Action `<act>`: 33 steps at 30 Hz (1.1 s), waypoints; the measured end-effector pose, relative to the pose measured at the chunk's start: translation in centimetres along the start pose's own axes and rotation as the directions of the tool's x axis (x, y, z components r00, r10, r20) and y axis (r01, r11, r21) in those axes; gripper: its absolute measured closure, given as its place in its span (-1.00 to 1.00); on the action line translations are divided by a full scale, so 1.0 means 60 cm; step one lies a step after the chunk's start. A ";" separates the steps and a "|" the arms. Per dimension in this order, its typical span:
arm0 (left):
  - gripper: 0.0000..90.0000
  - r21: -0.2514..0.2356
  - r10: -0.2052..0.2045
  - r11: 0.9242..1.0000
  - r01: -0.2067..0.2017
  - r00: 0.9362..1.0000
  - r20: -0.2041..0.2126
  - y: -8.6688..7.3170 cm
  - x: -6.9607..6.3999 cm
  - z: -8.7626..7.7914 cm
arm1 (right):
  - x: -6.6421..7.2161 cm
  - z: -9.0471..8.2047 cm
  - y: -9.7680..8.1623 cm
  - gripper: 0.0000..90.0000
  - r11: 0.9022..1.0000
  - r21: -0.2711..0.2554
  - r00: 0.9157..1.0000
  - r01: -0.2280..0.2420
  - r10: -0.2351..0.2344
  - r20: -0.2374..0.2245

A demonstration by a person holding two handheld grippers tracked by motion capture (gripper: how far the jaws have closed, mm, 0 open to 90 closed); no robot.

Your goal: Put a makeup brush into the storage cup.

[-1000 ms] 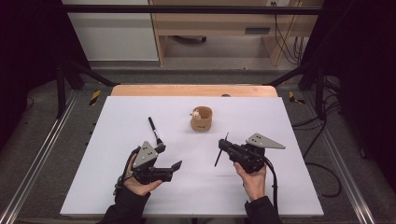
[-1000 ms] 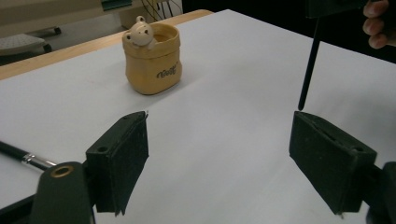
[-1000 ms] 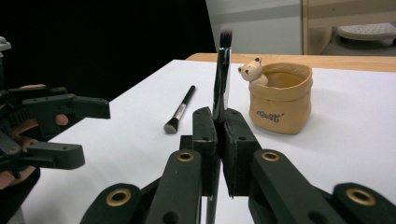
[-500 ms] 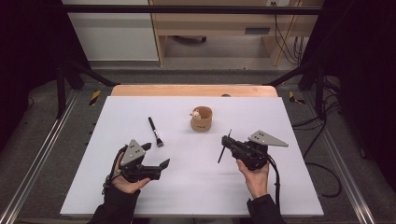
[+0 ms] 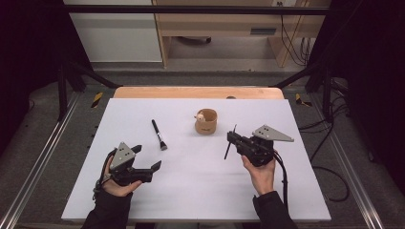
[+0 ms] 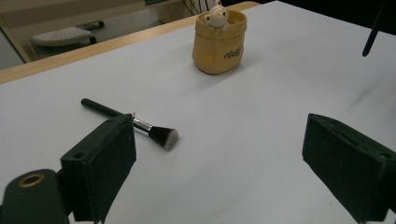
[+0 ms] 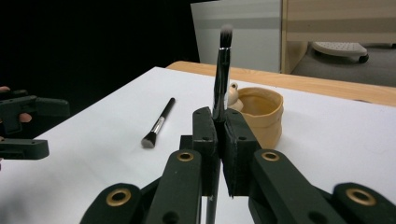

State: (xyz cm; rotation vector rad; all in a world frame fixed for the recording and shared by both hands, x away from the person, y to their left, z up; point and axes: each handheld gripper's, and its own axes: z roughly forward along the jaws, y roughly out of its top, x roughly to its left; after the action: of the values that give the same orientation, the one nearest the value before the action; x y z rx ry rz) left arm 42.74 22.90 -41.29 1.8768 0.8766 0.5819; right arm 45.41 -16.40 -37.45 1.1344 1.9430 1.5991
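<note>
My left tongs (image 5: pixel 149 168) have just been opening and now stand spread wide with nothing between them, back toward my edge of the desk (image 5: pixel 200 200) and well apart from the tan pouch (image 5: pixel 206 122) that I use as my landmark. The loose brush (image 5: pixel 159 135) that they carried a second ago now lies flat on the desk to the left of the pouch, bristles toward me, handle pointing away. That release means this brush is set down and that hand is free. My right tongs (image 5: pixel 232 139) are pressed together on the thin brush (image 7: pixel 221 79), which stands upright just in front and to the right of the pouch. I judge it goes into the pouch next.
</note>
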 end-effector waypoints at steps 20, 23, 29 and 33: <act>-0.81 0.017 -0.002 1.000 0.003 1.000 -0.016 -0.015 0.027 -0.012 | 0.001 0.050 0.037 0.89 1.000 0.019 0.999 0.025 -0.026 0.042; -0.81 0.017 -0.002 1.000 0.003 1.000 -0.020 -0.017 0.031 -0.015 | 0.000 0.054 0.044 0.89 1.000 0.017 0.999 0.025 -0.026 0.046; -0.81 0.007 -0.013 1.000 0.013 1.000 -0.027 -0.020 0.039 -0.023 | -0.002 0.065 0.059 0.89 0.999 0.018 0.997 0.039 -0.040 0.060; -0.82 0.005 -0.019 1.000 0.019 0.999 -0.032 -0.024 0.044 -0.026 | -0.003 0.075 0.069 0.89 0.999 0.020 0.997 0.041 -0.042 0.066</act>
State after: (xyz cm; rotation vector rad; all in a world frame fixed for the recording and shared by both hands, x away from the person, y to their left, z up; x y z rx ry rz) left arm 42.84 26.22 -41.83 1.8666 0.9167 0.6001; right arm 50.19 -13.56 -34.85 1.1322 1.9297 1.5063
